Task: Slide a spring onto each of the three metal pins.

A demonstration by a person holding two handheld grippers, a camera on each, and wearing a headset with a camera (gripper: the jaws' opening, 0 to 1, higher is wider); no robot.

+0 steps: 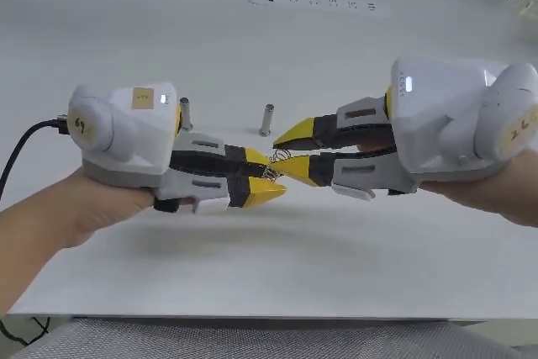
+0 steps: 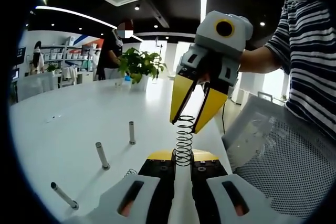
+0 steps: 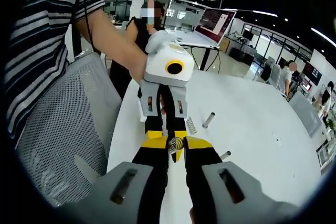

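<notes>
A small steel spring stretches between the two grippers above the white table. My left gripper is shut on its near end, and the right gripper pinches its far end with its yellow fingertips. From the head view the tips meet mid-table, left gripper against right gripper. In the right gripper view the spring shows end-on between my right gripper jaws. Three bare metal pins stand upright in a row. A loose spring lies near them.
A white power strip lies at the table's far side. A grey mesh chair stands at the near edge beside the person in a striped shirt. A laptop and a potted plant sit further off.
</notes>
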